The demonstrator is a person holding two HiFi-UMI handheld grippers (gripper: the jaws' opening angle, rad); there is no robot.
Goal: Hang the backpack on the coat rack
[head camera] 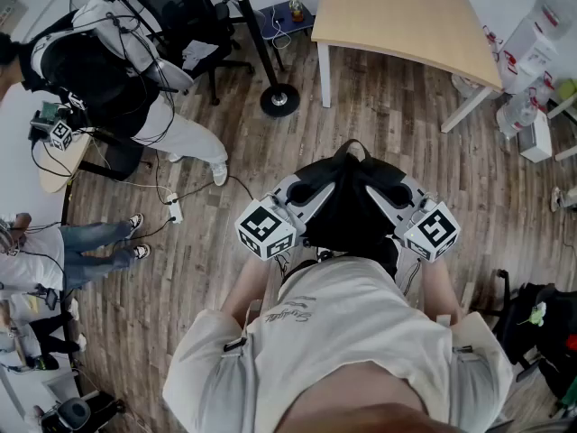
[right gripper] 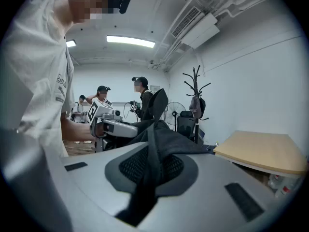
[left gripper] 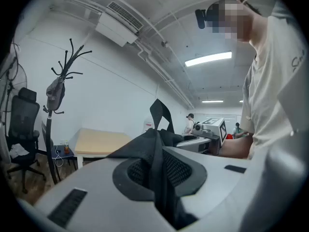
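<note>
The black backpack (head camera: 347, 213) hangs between our two grippers, off the wooden floor (head camera: 406, 152). The left gripper (left gripper: 155, 175) has its jaws clamped on a fold of the pack's fabric. The right gripper (right gripper: 147, 178) has its jaws clamped on another fold from the opposite side. The carry loop (left gripper: 161, 114) stands up just beyond the left jaws. The coat rack (left gripper: 62, 88) stands well beyond those jaws, off to their left, with a pale desk (left gripper: 99, 141) far behind them.

backpack (head camera: 350, 215) between left gripper (head camera: 315, 190) and right gripper (head camera: 380, 192) | coat rack (head camera: 267, 66) beyond, left of table (head camera: 406, 14)
</note>
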